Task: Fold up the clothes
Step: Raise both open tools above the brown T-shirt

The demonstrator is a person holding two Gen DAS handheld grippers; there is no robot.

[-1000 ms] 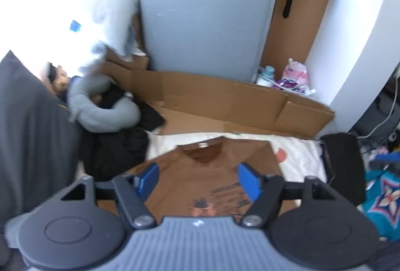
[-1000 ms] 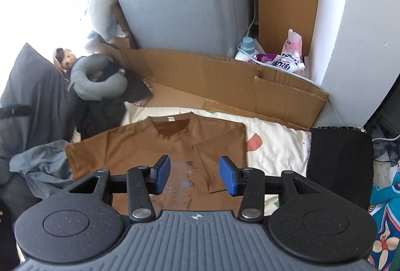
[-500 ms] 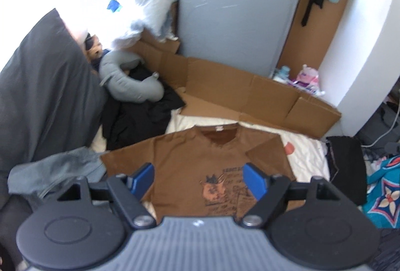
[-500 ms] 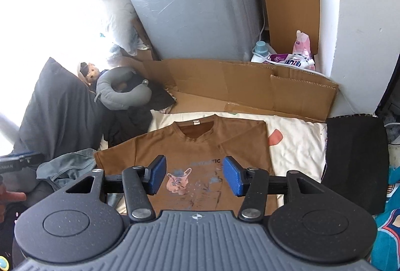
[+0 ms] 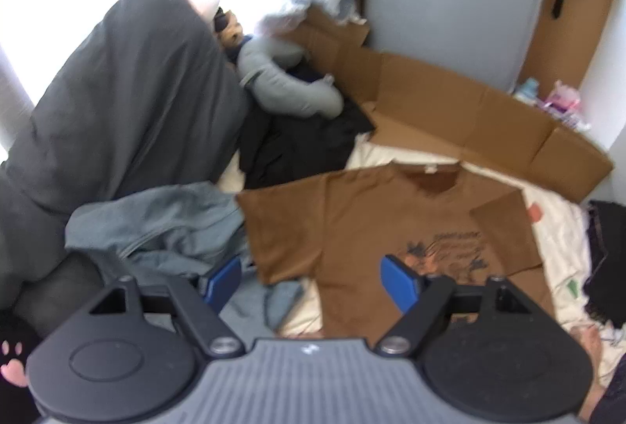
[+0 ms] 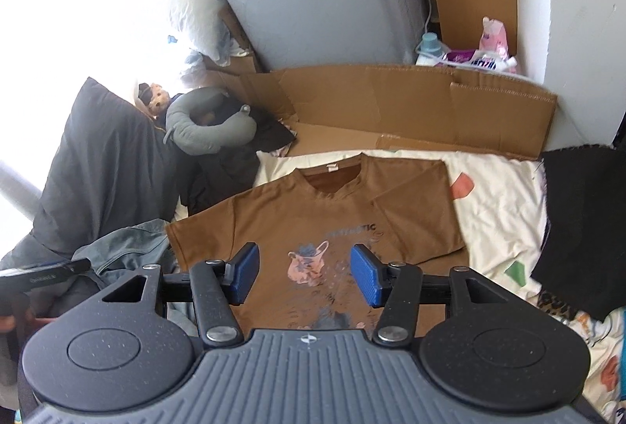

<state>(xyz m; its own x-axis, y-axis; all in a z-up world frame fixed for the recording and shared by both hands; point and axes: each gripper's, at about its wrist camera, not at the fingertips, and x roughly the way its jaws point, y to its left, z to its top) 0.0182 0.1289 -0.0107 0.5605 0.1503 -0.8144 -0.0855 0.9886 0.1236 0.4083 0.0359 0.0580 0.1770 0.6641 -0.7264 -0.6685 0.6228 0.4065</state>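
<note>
Brown t-shirt [image 6: 313,212] lies face up on the bed sheet [image 6: 500,197], print showing, collar at the far end from both grippers. One sleeve [image 6: 414,212], ahead and right of the right gripper [image 6: 304,277], is turned in over the chest; the other sleeve [image 5: 281,224] lies spread flat, just ahead of the left gripper [image 5: 311,283]. So the shirt is part folded, probably one side in, the other side out.

Right gripper hovers above the lower print, jaws apart, nothing between them, not touching cloth. Left gripper also gapes with nothing in it, held over the shirt's spread-sleeve edge and hem; likely lined up there because that side is the one lying unfolded, but this view is blurred so contact is hard to judge.

Grey-blue garment [image 5: 164,224] is bunched left of the left gripper, touching or overlapping the spread sleeve edge; could snag if that sleeve is lifted. Dark pillow [image 5: 125,103] stands farther left. Grey neck pillow [image 6: 207,126] and black clothes [image 5: 297,146] sit beyond the shirt's far left corner. Flattened cardboard [image 6: 391,103] runs along behind the collar. Black cloth [image 6: 579,212] lies well to the right of the right gripper, apart from the shirt.
</note>
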